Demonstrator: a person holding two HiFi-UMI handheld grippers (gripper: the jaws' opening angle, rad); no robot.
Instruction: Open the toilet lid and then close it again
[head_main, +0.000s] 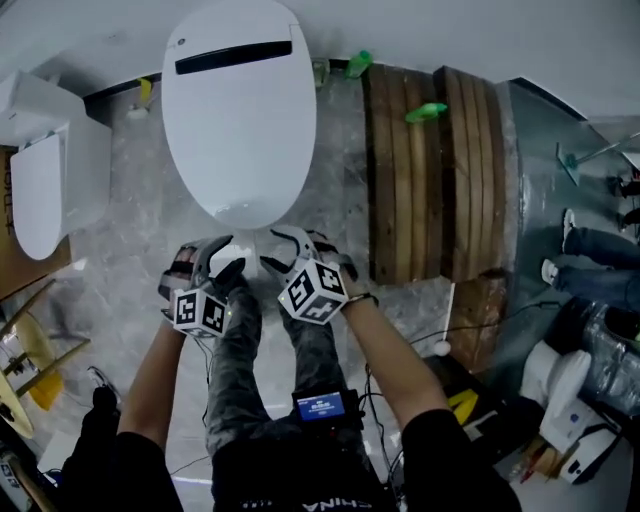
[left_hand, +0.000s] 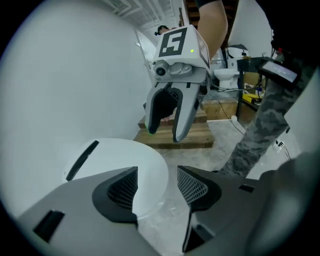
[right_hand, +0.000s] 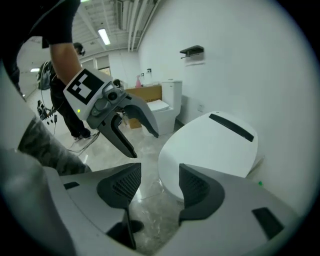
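at the left edge of the head view stands a second white toilet (head_main: 45, 185), not part of the job. the left gripper (head_main: 212, 258) hangs just in front of the toilet lid (head_main: 240, 110), jaws apart with nothing pinched; in its own view the lid's front rim (left_hand: 145, 165) shows beyond the gap, not pressed by either pad. the lid lies shut, flat on the bowl, with its rounded nose toward the person. the right gripper (head_main: 298, 245) sits beside its partner at that nose, jaws likewise spread and empty. stacked wooden pallets (head_main: 430, 170) lie to the right.

the lid looks like glossy moulded plastic: stiff, probably light, hinged at the back, and likely slick under the pads. the front lip is the sensible place to hold it, pinched at the thin edge or hooked from beneath, and it should be eased down on closing so that it does not drop.

a small round badge (head_main: 178, 42) near the lid's dark slot (head_main: 233, 57) is too small to read. letters at the person's waist (head_main: 300, 504), cut by the frame, seem to say "china".
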